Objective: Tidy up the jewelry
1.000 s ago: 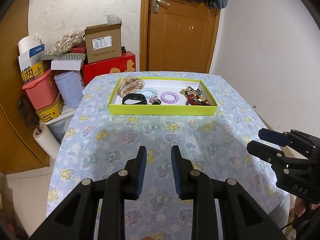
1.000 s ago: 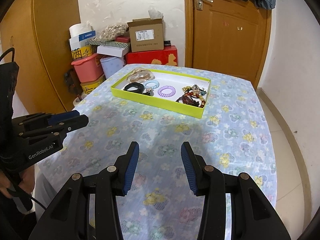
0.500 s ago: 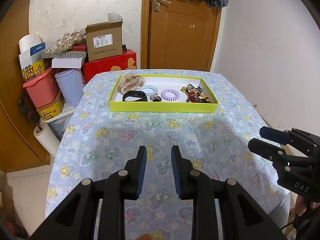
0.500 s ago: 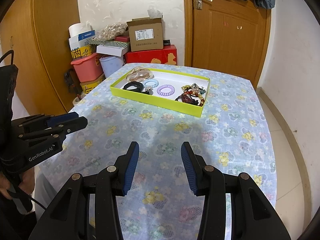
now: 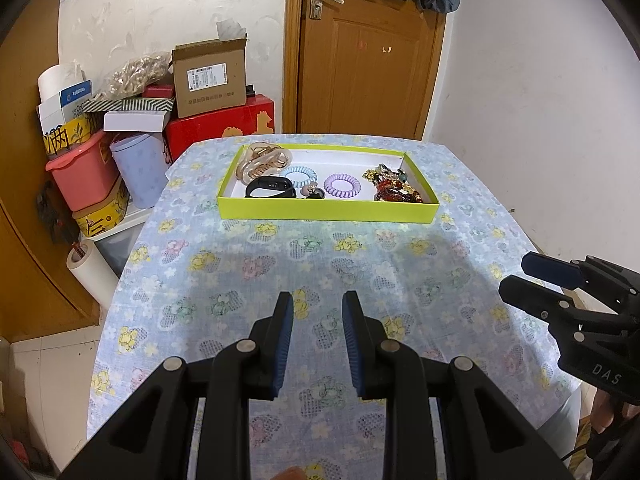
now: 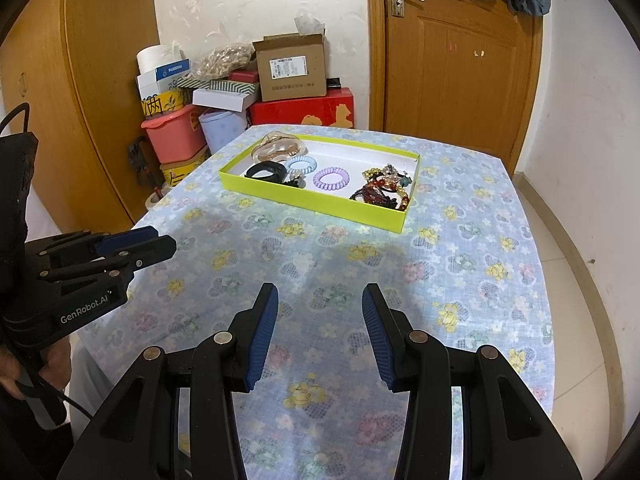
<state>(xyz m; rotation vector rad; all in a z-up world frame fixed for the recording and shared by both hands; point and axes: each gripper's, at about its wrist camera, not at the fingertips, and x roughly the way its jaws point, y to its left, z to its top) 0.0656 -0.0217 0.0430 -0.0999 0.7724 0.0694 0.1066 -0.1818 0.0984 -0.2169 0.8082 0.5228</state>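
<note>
Both tongs pulled back from green tray (image 5: pixel 326 212), left tongs (image 5: pixel 317 312) and right tongs (image 6: pixel 320 302) released, floral tablecloth (image 5: pixel 256 280), wooden door (image 5: pixel 368 52)

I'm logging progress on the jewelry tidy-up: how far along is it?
Looks done: every piece in view, such as the black band and purple coil tie, lies in the green tray. In hand: nothing; left gripper and right gripper are open and empty. Left: nothing loose shows on the tablecloth.
</note>
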